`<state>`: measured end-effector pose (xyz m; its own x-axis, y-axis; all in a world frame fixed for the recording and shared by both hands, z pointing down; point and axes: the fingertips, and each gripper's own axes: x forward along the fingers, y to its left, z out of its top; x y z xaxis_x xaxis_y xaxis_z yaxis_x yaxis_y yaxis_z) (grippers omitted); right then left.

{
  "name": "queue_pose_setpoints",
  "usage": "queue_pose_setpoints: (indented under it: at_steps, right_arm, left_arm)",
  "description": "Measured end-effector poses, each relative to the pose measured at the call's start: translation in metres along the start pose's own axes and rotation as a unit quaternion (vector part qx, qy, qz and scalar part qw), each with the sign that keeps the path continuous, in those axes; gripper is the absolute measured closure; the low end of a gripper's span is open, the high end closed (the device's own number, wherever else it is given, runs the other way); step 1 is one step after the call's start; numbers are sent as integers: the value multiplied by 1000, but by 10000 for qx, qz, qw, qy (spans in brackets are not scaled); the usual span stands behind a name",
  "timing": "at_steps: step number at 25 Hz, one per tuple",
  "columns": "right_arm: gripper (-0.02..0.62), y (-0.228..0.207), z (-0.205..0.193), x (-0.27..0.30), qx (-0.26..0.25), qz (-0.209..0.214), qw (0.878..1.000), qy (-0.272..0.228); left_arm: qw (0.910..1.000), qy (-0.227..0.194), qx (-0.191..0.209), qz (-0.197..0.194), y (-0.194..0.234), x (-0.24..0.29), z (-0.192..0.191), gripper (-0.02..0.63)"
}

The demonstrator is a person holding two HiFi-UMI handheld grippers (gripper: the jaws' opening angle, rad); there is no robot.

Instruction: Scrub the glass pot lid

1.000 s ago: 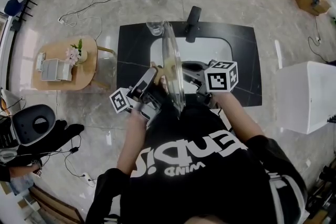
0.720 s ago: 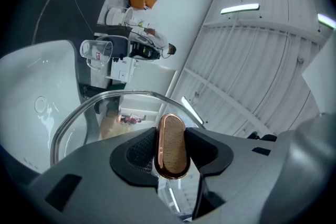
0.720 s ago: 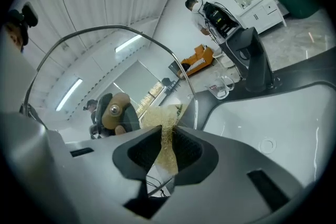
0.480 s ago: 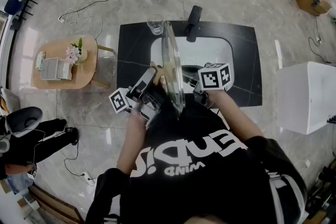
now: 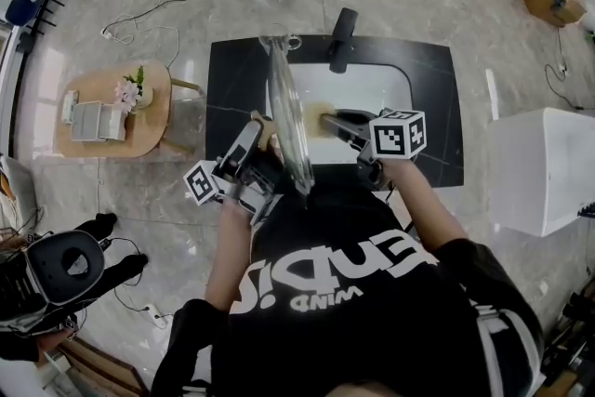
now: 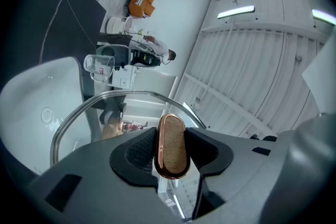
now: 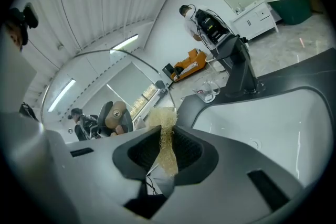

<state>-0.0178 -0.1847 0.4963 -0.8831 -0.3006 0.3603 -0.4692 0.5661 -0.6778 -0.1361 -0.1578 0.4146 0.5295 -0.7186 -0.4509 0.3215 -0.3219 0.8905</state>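
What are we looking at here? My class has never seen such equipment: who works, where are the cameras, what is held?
No robot: a person holds a hand-held gripper in each hand. One camera looks down from their head; one rides on each hand-held gripper. The left hand-held gripper clamps the wooden knob of a glass lid, held on edge over a white sink in a black counter bearing a glass jug. The right hand-held gripper pinches a yellowish scrubber.

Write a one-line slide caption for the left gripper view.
Left gripper clamps the glass pot lid by its wooden knob, with the white sink behind.
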Motion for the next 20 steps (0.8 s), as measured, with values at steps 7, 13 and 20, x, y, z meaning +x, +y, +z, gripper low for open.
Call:
queue_pose_setpoints:
  at_steps: [7,13,20]
  right_arm:
    - [537,-8,7,-24,-27,-321,9992,-247]
    - [537,-13,9,-32,-72,-487,9982,-339]
    - [537,-10,6,-22,-106,-456,9984,-310]
  left_arm:
    - [9991,-368,189,131,-9,-37,31,428]
    - [9949,-572,589,589,-9,-56,45,428]
    - [9670,-406,1814,1744,-1,-61,57,428]
